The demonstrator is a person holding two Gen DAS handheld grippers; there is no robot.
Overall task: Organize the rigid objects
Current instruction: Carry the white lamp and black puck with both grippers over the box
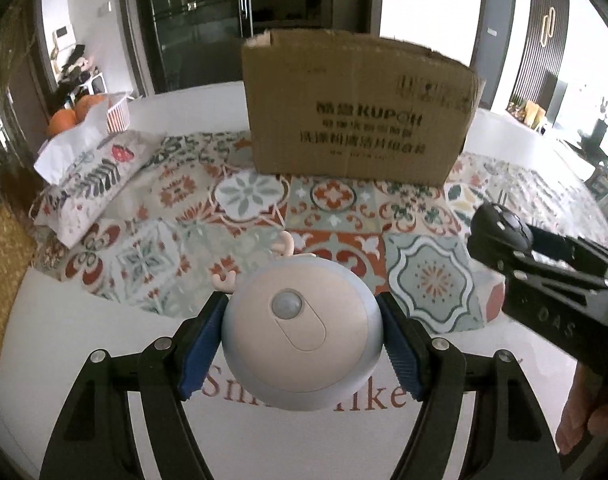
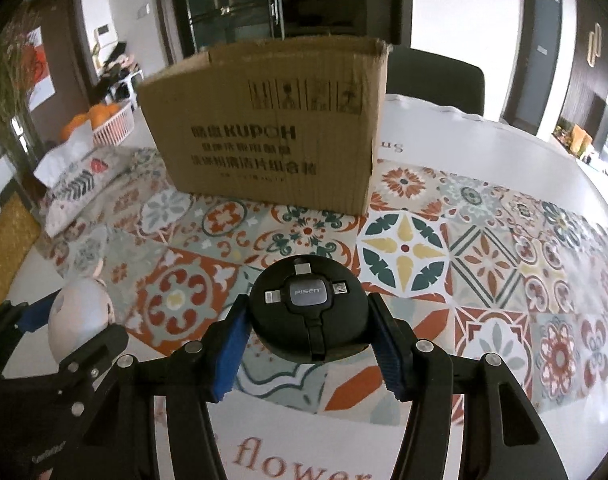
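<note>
The left gripper (image 1: 302, 336) clamps a round pink sensor light (image 1: 302, 330) between its blue pads, raised above the patterned tablecloth (image 1: 343, 204). The right gripper (image 2: 308, 318) grips a black PISEN cable disc (image 2: 308, 312), jaws set narrower. The cardboard box (image 2: 272, 120) stands beyond both; its interior is hidden from view.

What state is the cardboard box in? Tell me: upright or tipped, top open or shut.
Upright and open. The cardboard box stands on its base on the patterned cloth, and its top flaps are not folded over. Its contents cannot be seen.
</note>
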